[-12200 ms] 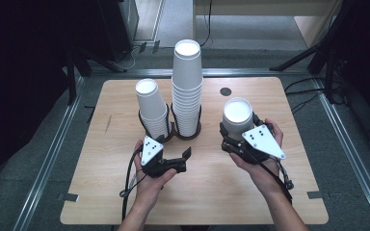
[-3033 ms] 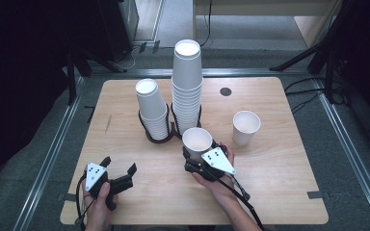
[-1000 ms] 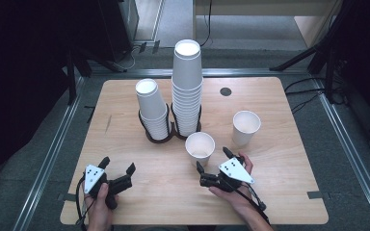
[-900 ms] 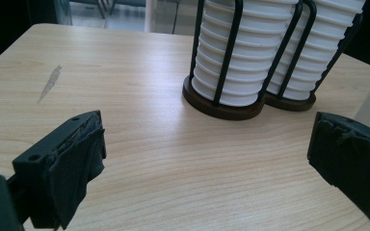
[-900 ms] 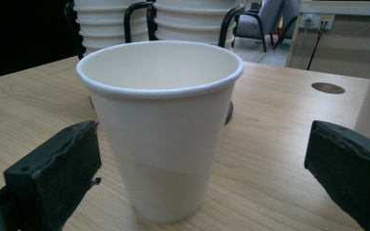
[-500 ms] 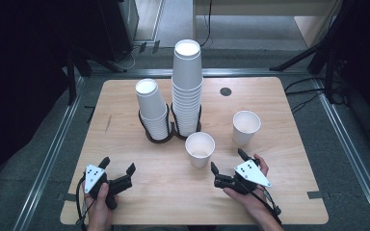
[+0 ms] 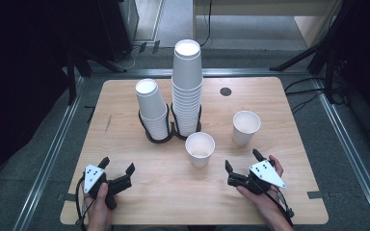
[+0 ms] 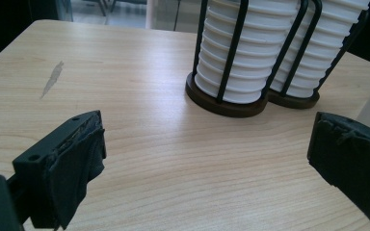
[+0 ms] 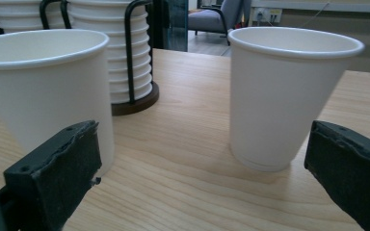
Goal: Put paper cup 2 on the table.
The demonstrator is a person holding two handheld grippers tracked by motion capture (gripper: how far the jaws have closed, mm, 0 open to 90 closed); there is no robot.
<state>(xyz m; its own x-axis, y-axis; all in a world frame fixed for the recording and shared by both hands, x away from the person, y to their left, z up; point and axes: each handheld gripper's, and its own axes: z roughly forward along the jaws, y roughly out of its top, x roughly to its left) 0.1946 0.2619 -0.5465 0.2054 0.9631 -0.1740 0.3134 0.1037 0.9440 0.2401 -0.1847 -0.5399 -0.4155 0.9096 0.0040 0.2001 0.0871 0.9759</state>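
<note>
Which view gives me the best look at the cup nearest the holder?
The high view: the near cup stands whole and upright, apart from the holder. The right gripper view crops its left side. The left gripper view shows just a pale sliver at its right edge.

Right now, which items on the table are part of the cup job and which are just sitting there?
In the job:
- near cup, upright and free
- far cup, upright and free
- tall stack and short stack in the black holder
- right gripper, open, empty, beside the near cup
- left gripper, open, empty

Lying about:
- dark disc set in the table
- grey smear on the wood
</note>
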